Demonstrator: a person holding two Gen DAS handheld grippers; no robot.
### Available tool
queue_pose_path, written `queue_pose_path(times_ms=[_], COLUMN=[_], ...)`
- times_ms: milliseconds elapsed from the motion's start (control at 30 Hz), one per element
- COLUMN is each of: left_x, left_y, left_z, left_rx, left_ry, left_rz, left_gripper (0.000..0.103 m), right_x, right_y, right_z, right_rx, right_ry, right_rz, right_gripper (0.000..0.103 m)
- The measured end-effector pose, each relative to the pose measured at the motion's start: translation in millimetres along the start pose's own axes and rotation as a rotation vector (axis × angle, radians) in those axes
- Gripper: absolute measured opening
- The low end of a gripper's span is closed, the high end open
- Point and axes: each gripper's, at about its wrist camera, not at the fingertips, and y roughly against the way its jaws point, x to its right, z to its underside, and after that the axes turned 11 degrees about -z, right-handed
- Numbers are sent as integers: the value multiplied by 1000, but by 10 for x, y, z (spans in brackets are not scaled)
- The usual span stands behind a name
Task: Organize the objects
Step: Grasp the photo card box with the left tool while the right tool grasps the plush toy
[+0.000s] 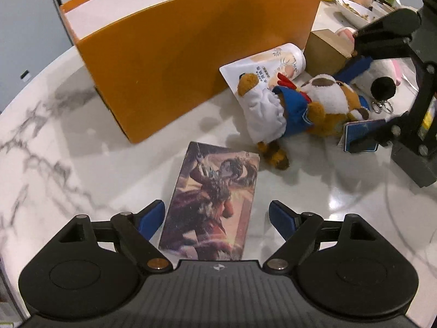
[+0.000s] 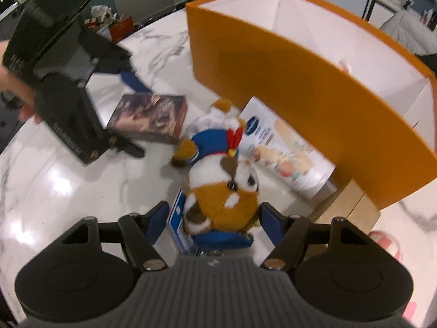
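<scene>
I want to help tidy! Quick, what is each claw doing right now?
Left gripper: open, its fingers either side of the picture box, not squeezing.
Right gripper: open around the plush toy's head; a real grip cannot be told.

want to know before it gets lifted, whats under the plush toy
The plush toy lies on the marble table. Its head rests on a blue-and-white card, and its upper body overlaps the white tube. Anything else beneath is hidden by the plush.
</scene>
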Motion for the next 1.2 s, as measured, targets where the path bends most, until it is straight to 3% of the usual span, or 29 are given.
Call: queue_pose_path(times_ms=[200, 300, 467, 533, 633, 1067, 1100, 1200], left_x=[29, 27, 22, 78, 86, 178, 181, 185], left_y=[42, 40, 61, 95, 127, 251, 271, 342], left_z=[111, 148, 140, 119, 142, 243, 242, 236], left_rx=[46, 80, 58, 56, 56, 72, 75, 87], left_ry=[105, 164, 211, 219, 215, 211, 210, 211], left_rz=[-54, -83, -109, -117, -115, -115, -116, -121], left_gripper=[97, 97, 95, 83, 79, 74, 74, 73], right_x=[-50, -94, -110, -97, -90, -228, -233, -245], right_y=[-100, -163, -213, -200, -194, -151, -140, -114], right_z=[-16, -27, -47, -41, -43, -86, -89, -103], right_rx=[63, 72, 68, 68, 64, 75, 44, 52], right_ry=[40, 53, 61, 56, 54, 115, 206, 210], right_rz=[81, 105, 115, 101, 97, 106, 33, 31], right_gripper=[72, 61, 58, 57, 56, 55, 55, 55])
